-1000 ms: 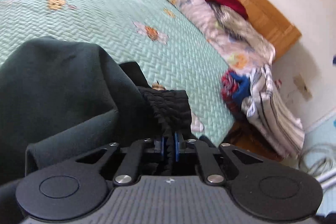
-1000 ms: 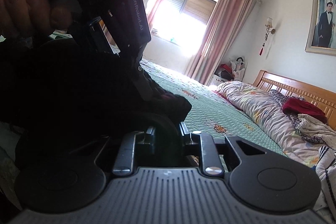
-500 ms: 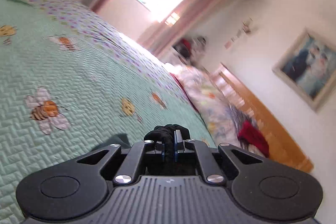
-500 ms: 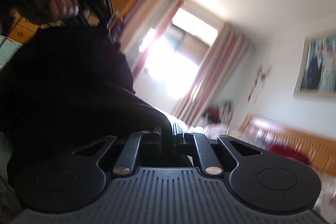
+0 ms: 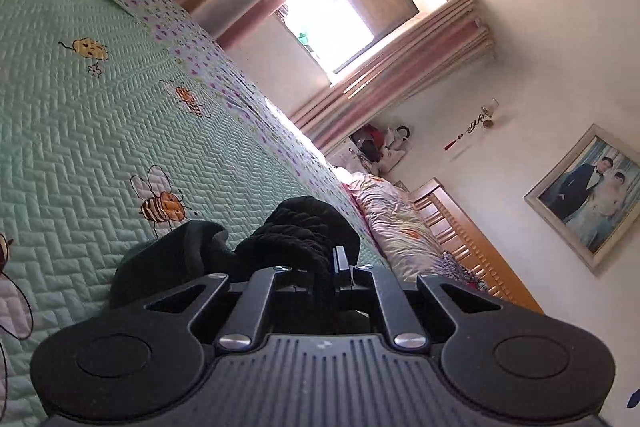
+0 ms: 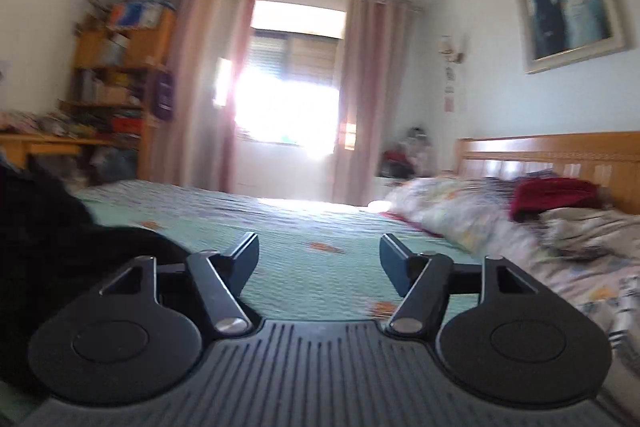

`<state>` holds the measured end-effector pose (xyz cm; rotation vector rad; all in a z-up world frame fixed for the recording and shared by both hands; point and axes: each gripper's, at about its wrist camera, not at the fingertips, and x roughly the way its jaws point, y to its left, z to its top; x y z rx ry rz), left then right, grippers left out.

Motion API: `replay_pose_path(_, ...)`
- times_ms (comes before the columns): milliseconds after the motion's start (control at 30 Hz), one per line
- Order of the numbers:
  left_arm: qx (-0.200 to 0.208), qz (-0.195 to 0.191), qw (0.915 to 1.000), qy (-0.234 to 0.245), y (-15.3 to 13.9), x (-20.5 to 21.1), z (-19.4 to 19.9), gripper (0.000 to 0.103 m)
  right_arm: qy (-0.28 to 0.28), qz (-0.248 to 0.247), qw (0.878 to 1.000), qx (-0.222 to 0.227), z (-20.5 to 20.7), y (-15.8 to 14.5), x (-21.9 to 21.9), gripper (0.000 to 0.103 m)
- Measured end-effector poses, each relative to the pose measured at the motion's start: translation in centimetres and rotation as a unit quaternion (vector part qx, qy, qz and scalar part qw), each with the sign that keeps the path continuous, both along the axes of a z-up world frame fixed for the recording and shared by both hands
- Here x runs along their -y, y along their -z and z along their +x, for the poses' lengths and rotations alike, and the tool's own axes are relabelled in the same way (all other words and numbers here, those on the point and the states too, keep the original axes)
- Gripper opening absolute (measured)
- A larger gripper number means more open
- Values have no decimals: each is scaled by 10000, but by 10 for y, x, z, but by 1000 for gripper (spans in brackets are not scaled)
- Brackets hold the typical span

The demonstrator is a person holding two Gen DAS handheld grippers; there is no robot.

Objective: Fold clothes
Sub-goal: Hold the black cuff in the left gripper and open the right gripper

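My left gripper (image 5: 333, 259) is shut on the ribbed black hem of a dark garment (image 5: 304, 227), which bunches in front of the fingers; a dark green part of the garment (image 5: 168, 259) hangs to the left above the green quilted bedspread (image 5: 80, 131). My right gripper (image 6: 318, 261) is open and empty, its fingers wide apart above the bedspread (image 6: 312, 227). The dark garment (image 6: 44, 247) shows as a black mass at the left edge of the right wrist view, apart from the right fingers.
A floral duvet (image 6: 460, 211) with a red garment (image 6: 556, 195) and other clothes lies along the wooden headboard (image 6: 560, 155). Curtained window (image 6: 296, 87) at the far wall, cluttered shelves (image 6: 116, 79) at the left.
My right gripper has opened and let go of the dark garment, which now lies to its left. My left gripper stays shut on the hem and has tilted up and rolled.
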<state>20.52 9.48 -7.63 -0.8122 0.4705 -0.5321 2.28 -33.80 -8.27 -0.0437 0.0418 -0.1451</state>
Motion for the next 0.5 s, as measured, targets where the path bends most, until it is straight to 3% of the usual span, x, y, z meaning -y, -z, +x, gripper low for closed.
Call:
replay_pose_path(100, -47, -132, 9999, -68, 8, -8, -9, 10, -1186, 901, 9887, -172, 14, -2, -34, 70)
replay_pose_path(200, -33, -236, 9997, 25, 13, -18, -17, 10, -1697, 1110, 9784, -393, 38, -4, -54, 70)
replay_pose_path(267, 37, -230, 9997, 93, 16, -23, -23, 11, -1854, 1304, 9730, -427, 55, -13, -41, 71)
replay_pose_path(333, 107, -262, 9994, 183, 20, -24, -28, 11, -1848, 1342, 9725, -466, 66, -23, -35, 80)
replay_pose_path(400, 171, -293, 9991, 262, 24, -25, -33, 11, -1574, 1429, 9753, -599, 92, -23, -20, 85)
replay_pose_path(433, 201, -317, 9989, 287, 25, -25, -35, 11, -1515, 1658, 9714, -773, 109, -20, -8, 85)
replay_pose_path(500, 264, -370, 9984, 335, 28, -25, -38, 11, -1621, 2561, 9464, -1120, 136, -1, 15, 85)
